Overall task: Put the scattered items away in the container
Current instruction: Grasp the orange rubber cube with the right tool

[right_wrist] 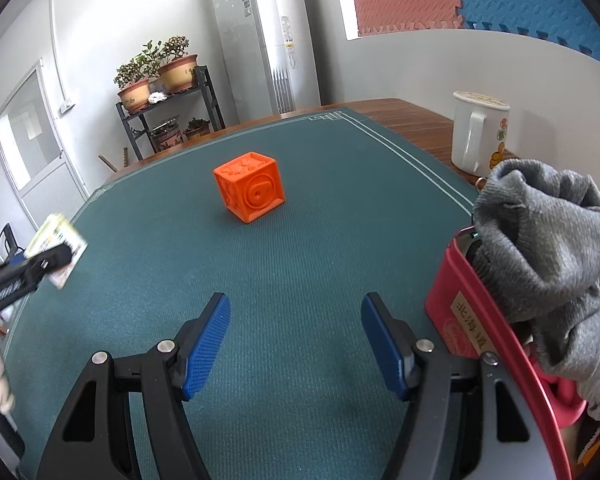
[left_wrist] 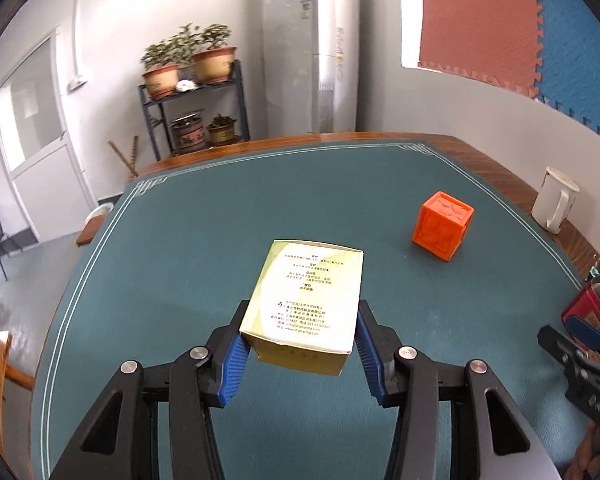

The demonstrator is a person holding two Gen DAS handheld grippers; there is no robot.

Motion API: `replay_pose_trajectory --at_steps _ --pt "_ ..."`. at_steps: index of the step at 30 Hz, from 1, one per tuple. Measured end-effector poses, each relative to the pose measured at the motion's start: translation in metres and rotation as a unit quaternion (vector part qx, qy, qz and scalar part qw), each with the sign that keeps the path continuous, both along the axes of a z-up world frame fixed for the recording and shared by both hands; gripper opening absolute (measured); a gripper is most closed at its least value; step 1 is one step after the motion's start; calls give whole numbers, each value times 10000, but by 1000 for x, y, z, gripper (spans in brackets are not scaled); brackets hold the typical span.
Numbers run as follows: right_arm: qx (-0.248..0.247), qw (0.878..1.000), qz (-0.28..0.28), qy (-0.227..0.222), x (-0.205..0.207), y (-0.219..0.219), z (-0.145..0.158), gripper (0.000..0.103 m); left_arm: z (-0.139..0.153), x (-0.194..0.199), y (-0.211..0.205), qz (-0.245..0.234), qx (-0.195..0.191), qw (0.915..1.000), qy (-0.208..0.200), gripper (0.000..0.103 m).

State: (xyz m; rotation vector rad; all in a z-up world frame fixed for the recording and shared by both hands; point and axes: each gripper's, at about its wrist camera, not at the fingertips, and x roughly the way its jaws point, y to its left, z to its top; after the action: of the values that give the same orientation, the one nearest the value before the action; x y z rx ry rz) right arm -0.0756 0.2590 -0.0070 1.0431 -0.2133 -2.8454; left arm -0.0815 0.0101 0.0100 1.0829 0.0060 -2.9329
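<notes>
I had the left gripper [left_wrist: 300,344] clamped on one medicine box [left_wrist: 306,300], lifted over the desk's [left_wrist: 220,220] near middle; right gripper [right_wrist: 296,340] gaped wide, empty. One orange cube [right_wrist: 250,186] sat mid-desk. The red tin [right_wrist: 472,320] at the right edge looked stuffed with a grey sock [right_wrist: 548,248], so I figured the box could snag or slip

A smooth printed cardboard box [left_wrist: 304,304] sits between ribbed blue rubbery pads [left_wrist: 233,368] of the matt black plastic left claw [left_wrist: 300,354]. A matt orange plastic cube [right_wrist: 250,186] rests on finely textured green matting [right_wrist: 300,260] over a polished wooden tabletop [right_wrist: 416,124]; grey knitted cloth [right_wrist: 548,248] drapes a glossy red tin [right_wrist: 480,320].
</notes>
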Motion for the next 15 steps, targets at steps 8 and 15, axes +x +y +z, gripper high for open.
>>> replay_pose_trajectory --at_steps 8,15 --pt "-222 9993 -129 -284 -13 1 0 72 -14 22 -19 167 239 9995 -77 51" --pt "-670 9960 -92 -581 -60 -23 12 72 -27 16 -38 265 534 9978 -298 51"
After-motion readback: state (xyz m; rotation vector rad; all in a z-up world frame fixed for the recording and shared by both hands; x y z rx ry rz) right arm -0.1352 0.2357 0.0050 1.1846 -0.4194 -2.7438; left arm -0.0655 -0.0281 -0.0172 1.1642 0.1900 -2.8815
